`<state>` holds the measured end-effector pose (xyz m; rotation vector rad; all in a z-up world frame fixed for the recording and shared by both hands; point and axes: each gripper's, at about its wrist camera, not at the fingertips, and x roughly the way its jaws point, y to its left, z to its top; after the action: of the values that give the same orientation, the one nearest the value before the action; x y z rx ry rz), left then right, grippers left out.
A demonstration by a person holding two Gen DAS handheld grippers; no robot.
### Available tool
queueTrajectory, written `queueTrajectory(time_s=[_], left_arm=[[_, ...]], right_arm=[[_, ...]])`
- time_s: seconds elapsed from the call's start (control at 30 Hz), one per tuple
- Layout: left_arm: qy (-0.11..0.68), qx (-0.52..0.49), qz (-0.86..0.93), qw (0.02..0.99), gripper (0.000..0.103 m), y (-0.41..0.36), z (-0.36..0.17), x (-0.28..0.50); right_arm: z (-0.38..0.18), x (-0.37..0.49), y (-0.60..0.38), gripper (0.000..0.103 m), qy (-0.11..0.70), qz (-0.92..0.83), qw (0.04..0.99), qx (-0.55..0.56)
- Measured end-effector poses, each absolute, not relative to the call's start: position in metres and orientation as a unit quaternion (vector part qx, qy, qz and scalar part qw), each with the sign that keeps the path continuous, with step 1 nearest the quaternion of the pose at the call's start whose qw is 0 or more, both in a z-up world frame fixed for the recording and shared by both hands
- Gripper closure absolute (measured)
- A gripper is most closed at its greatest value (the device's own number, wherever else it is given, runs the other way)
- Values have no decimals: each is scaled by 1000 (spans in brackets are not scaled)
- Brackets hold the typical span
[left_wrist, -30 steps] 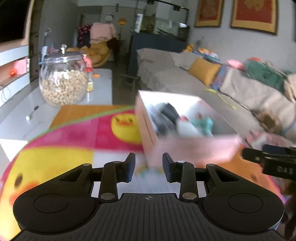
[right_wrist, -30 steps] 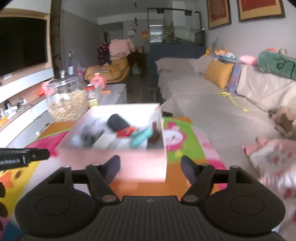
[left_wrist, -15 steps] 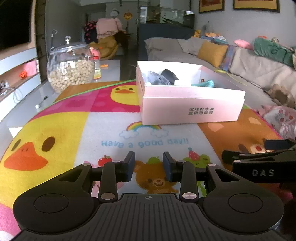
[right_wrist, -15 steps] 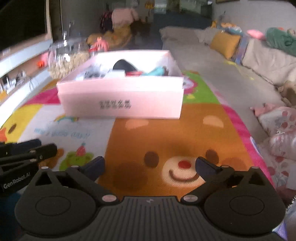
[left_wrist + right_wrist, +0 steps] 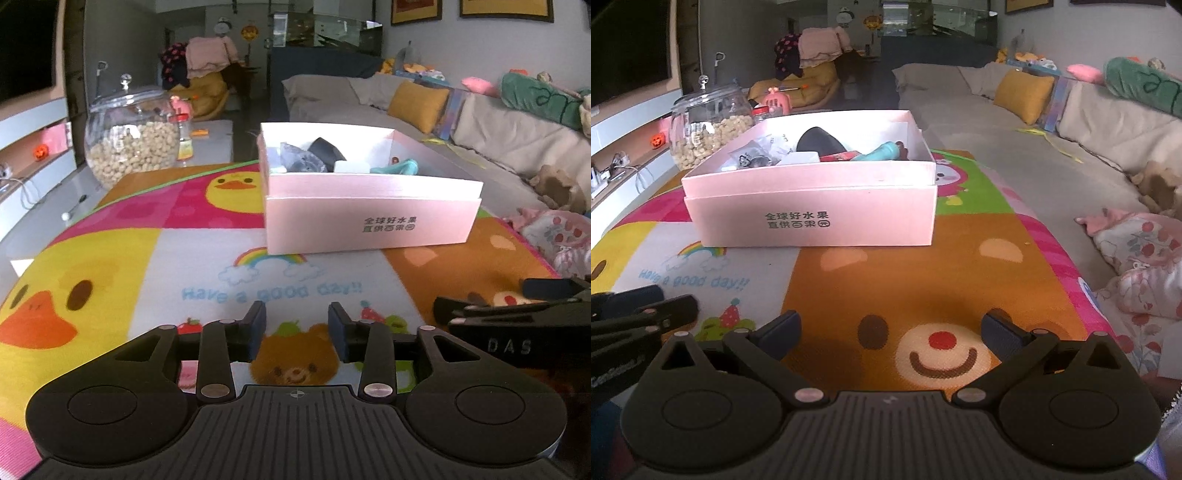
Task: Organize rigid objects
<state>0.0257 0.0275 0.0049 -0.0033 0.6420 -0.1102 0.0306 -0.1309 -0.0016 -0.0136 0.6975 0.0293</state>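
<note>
A pink cardboard box stands on the cartoon play mat. Inside it lie a black rounded object, a teal object, a white block, a red item and a clear bag of small parts. My left gripper is empty, its jaws a modest gap apart, low over the mat in front of the box. My right gripper is wide open and empty, also near the mat, right of the left one.
A glass jar of pale nuts stands at the mat's far left. A small bottle is beside it. A grey sofa with cushions runs along the right. A floral cloth bundle lies at the mat's right edge.
Both grippers pulled back from the box and dropped low over the mat. The box now sits still on the mat. The right gripper's jaws opened wider.
</note>
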Motion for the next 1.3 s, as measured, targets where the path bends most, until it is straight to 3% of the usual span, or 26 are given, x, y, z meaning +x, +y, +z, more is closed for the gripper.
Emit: queueTrajectory(time_s=[1.3], left_arm=[[315, 3, -50, 948, 54, 22, 4, 25]], right_arm=[[-3, 33, -129, 0, 342, 17, 940, -5]])
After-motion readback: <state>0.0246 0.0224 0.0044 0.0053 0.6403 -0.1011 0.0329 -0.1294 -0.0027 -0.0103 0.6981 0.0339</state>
